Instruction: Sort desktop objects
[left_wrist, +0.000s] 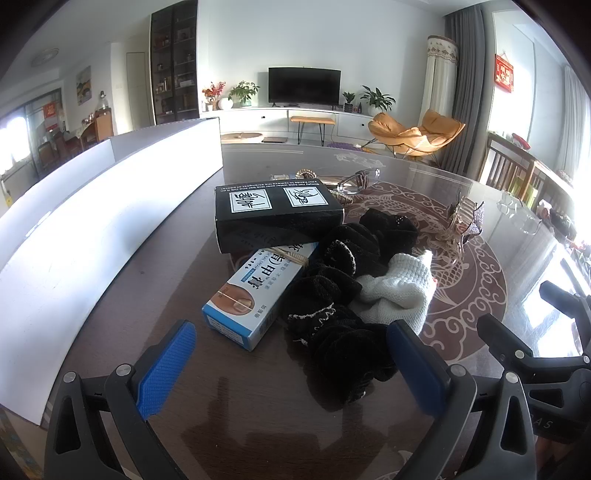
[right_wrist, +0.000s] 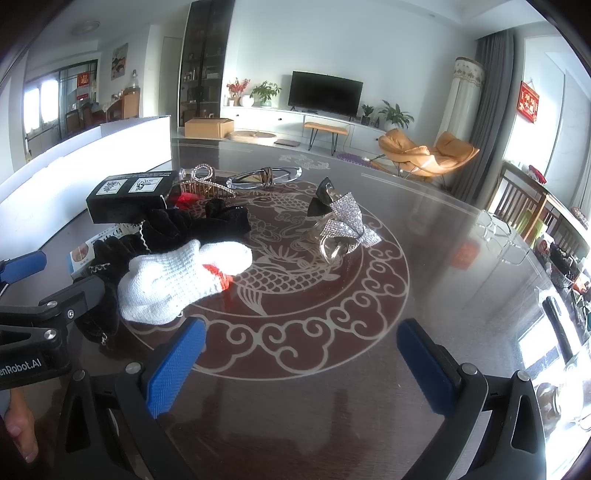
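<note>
A pile lies on the glass-topped table (right_wrist: 424, 229). It holds a black box (left_wrist: 277, 214) resting on a blue-and-white nail-cream box (left_wrist: 255, 299), a black ruffled fabric piece (left_wrist: 340, 295) and a white knitted glove (left_wrist: 399, 291). My left gripper (left_wrist: 295, 369) hangs open just in front of the black fabric, with nothing between its blue pads. In the right wrist view the glove (right_wrist: 181, 280) shows a red cuff. A rhinestone bow hair clip (right_wrist: 343, 221) sits beyond it. My right gripper (right_wrist: 301, 369) is open over bare table, right of the glove.
A white board wall (left_wrist: 92, 221) runs along the table's left side. Clear glasses (right_wrist: 266, 177) and a rhinestone claw clip (right_wrist: 207, 179) lie behind the pile. Clear acrylic pieces (right_wrist: 495, 236) and clutter sit at the right edge. A hand (right_wrist: 18, 432) shows bottom left.
</note>
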